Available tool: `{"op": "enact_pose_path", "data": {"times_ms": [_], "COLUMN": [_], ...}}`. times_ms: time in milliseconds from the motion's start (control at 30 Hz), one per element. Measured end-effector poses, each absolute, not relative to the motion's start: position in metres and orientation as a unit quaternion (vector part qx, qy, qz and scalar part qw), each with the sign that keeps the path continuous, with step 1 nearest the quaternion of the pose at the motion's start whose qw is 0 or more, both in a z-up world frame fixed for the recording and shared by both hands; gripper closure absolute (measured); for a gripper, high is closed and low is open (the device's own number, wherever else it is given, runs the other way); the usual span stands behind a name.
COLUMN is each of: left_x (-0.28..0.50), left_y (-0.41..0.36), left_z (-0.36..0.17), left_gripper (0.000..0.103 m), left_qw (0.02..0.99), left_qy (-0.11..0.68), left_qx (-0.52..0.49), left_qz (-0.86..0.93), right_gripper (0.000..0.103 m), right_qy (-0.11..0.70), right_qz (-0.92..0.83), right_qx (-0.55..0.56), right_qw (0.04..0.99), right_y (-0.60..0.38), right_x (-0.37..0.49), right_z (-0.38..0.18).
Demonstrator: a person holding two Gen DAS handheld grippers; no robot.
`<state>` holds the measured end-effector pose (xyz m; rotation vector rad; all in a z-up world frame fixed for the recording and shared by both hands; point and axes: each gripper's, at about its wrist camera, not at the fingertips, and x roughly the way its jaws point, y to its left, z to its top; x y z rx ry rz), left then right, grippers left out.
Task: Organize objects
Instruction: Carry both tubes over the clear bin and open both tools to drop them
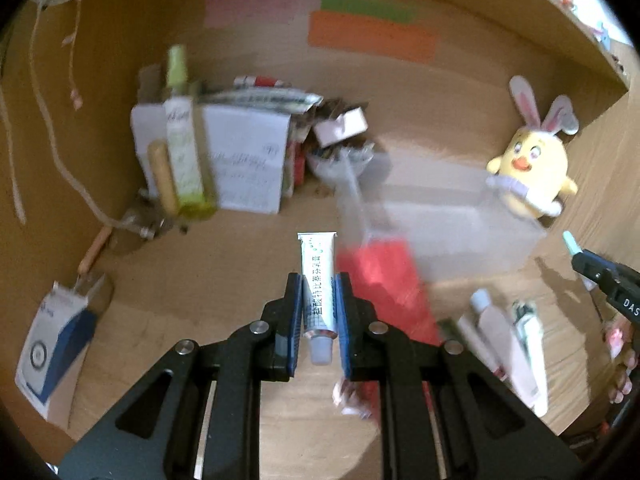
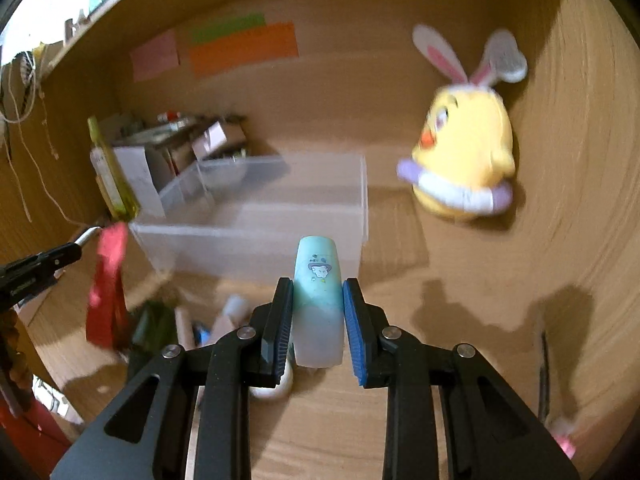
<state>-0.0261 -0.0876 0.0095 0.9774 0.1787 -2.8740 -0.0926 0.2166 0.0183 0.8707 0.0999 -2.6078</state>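
Matt wood-grain desk [image 2: 460,320], clear plastic bin [image 2: 256,216], fuzzy plush chick [image 2: 468,152], glossy tube [image 1: 318,280].

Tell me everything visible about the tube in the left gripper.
The tube is small and white, with blue-green printing along its length, a flat crimped end and a pale grey screw cap. It looks like soft plastic or foil. The left gripper is shut on its lower half, blue pads on both sides, cap toward the camera and crimped end pointing away, lifted off the wooden surface.
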Motion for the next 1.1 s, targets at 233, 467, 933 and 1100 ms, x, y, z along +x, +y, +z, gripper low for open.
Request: {"op": "enact_pose_path", "data": {"times_ms": [233,467,933,1100], "left_x": [-0.049,-0.086,-0.181,-0.206], "left_y": [-0.077,-0.067,-0.054,-0.044], "left_z": [0.034,0.053,0.021,-0.003], "left_gripper": [0.088,0.088,0.088,0.088], "left_qw": [0.026,-0.012,-0.05,-0.055], "left_qy": [0.051,0.059,0.065,0.04], "left_qx": [0.308,0.312,0.404,0.454], "left_qz": [-0.95,-0.948,-0.911,-0.889], "right_gripper": [0.08,0.08,0.08,0.08], "right_qy": [0.039,0.04,0.061,0.091], "right_qz": [-0.935,-0.932,-0.895,-0.876], "right_qx": [0.282,0.272,0.371,0.407], "right_qw": [0.21,0.235,0.24,0.242], "right_y": [0.201,0.183,0.15,0.135], "right_x": [-0.106,-0.13,-0.21,-0.231], "right_z": [0.042,0.061,0.015,-0.005]}}
